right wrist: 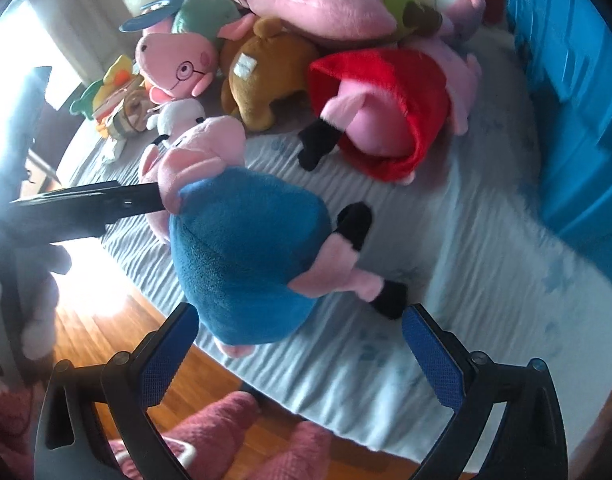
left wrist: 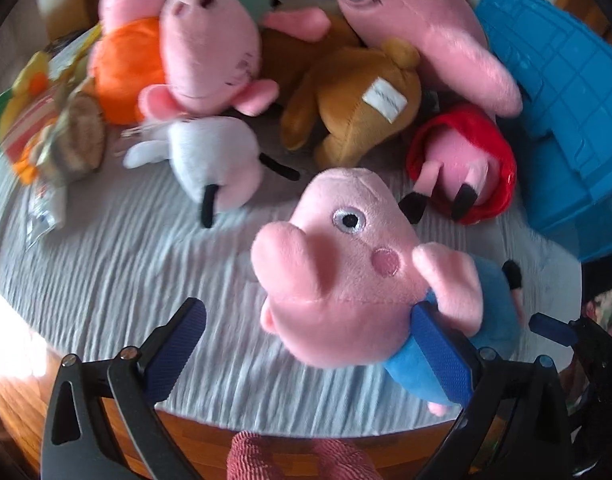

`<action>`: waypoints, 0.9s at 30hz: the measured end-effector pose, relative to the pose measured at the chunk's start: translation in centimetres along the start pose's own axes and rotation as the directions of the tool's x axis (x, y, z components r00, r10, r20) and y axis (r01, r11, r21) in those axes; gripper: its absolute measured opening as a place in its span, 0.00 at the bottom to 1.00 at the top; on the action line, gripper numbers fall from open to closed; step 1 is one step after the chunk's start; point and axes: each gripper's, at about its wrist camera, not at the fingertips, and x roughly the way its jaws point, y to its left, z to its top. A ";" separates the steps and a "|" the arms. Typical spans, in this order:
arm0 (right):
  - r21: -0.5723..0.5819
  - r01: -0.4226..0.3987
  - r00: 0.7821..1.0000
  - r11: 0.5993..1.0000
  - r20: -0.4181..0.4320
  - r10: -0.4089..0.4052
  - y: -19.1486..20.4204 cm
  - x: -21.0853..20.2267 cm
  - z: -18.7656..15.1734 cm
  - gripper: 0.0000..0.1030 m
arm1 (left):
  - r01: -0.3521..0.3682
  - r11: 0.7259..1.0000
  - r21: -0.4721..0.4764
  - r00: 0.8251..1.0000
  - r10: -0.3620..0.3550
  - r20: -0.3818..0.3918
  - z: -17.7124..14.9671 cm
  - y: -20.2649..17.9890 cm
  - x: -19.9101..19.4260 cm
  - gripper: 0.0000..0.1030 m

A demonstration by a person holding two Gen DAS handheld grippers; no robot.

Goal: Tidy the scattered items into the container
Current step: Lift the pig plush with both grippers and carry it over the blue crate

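Blue pig between spread claws

Left gripper (left wrist: 309, 356) gapes, one pad touching the blue pig (left wrist: 357, 264) on the bed (left wrist: 118, 264). Bear (left wrist: 357, 108) tag unreadable. Right gripper (right wrist: 302, 356) gapes, empty. Blue bin (left wrist: 565, 120) stands right

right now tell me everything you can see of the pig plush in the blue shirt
The pig plush in the blue shirt is soft fleece: a pink head with an embroidered eye and rosy cheek, pink ears and arms, pink legs ending in black feet. It is at the near edge of the grey ribbed bedspread, head toward the toy pile. The left gripper is open around it, one blue pad against its shirt and ear. The right gripper is open just behind its legs, not clearly touching.
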 end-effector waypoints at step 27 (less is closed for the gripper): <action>0.160 0.070 0.983 0.985 0.156 -0.095 2.6 3.3 0.4 0.89 | 0.182 0.933 0.311 0.969 -0.223 0.102 1.1 -2.0 -2.2 0.66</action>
